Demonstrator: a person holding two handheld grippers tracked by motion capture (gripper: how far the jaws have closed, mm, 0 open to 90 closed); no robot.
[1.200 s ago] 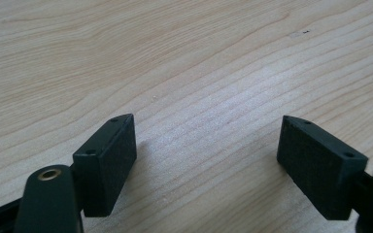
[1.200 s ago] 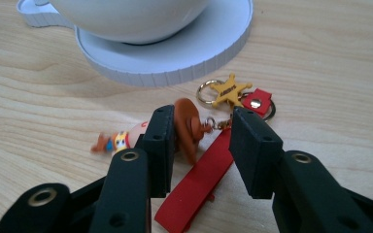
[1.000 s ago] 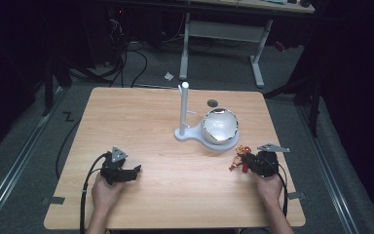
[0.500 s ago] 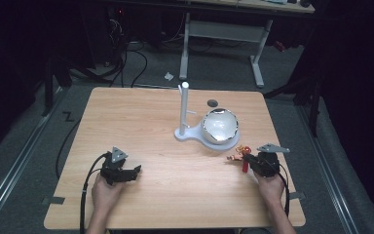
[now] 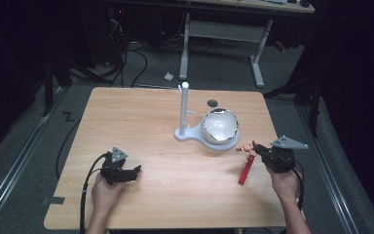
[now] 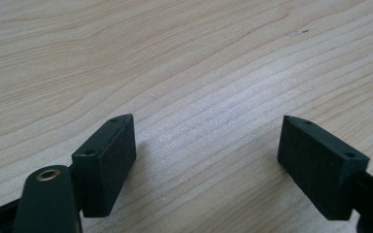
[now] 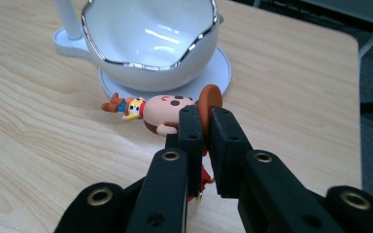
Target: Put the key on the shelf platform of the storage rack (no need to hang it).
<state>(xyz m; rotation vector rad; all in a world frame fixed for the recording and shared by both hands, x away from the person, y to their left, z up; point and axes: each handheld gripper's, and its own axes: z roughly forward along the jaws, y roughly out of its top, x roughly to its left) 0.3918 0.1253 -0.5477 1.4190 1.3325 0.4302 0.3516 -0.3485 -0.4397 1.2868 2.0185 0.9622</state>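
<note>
A small cowboy figure (image 7: 162,110) with a brown hat and a peach face hangs off the table, with my right gripper (image 7: 206,124) shut on its hat end. In the high view that right gripper (image 5: 259,151) is at the table's right side with the figure (image 5: 246,147) sticking out to its left. A red strap (image 5: 245,171) dangles from the figure down to the wood. Just beyond stands a white egg-shaped bowl (image 7: 150,43) with a silver rim, also in the high view (image 5: 219,126). My left gripper (image 5: 136,170) rests near the front left, jaws open over bare wood (image 6: 206,155).
The bowl sits on a white base with an upright white post (image 5: 184,105). A small dark disc (image 5: 213,103) lies behind it. The wooden table (image 5: 141,122) ends close to the right of my right hand. Cables and a desk frame stand on the floor beyond.
My right gripper has risen with the figure in it, and the red strap now hangs below it. The left gripper has stayed put.
</note>
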